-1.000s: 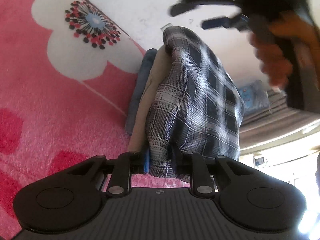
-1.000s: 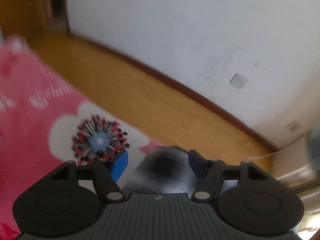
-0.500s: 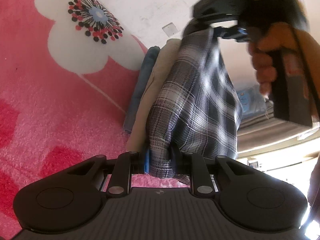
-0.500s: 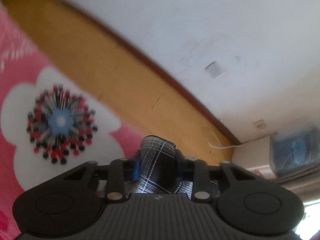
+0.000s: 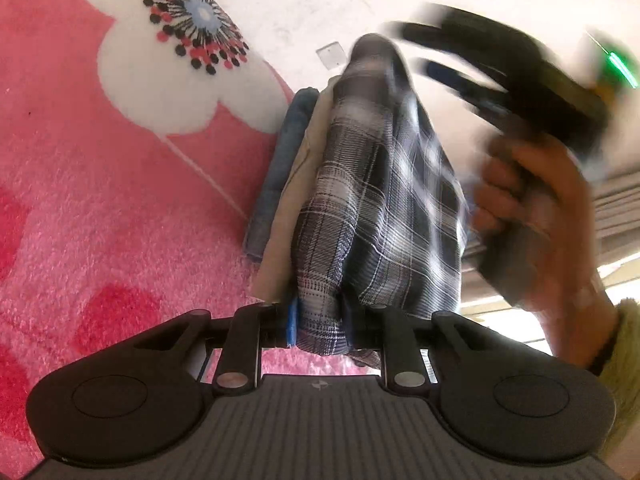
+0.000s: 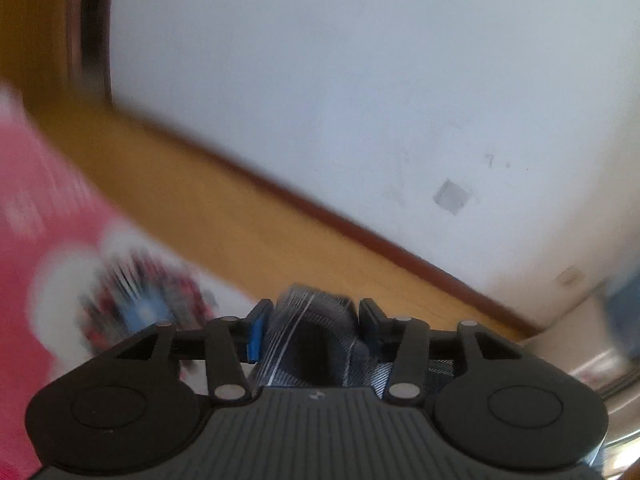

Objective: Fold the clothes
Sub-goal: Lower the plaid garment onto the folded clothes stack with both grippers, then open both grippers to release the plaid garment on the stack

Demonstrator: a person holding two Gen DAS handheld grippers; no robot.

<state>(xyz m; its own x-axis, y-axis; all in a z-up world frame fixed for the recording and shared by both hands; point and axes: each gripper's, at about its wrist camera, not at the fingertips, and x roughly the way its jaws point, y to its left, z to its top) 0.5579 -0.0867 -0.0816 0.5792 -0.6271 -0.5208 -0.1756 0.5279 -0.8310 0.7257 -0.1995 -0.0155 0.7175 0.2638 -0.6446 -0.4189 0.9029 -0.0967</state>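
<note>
Between left tongs (image 5: pixel 318 326), plaid garment (image 5: pixel 380 208)

The plaid garment (image 5: pixel 380 208) is thin woven cloth, matt, with fine white lines on dark checks. Beside it lie a smooth beige fabric (image 5: pixel 292 204) and a blue one (image 5: pixel 280 168) — slightly coarser in weave. The pink rug (image 5: pixel 100 208) is fluffy and deep-piled. The floor (image 6: pixel 224 216) looks like smooth yellowish wood; the wall (image 6: pixel 360 80) is matt white, faintly scuffed.
</note>
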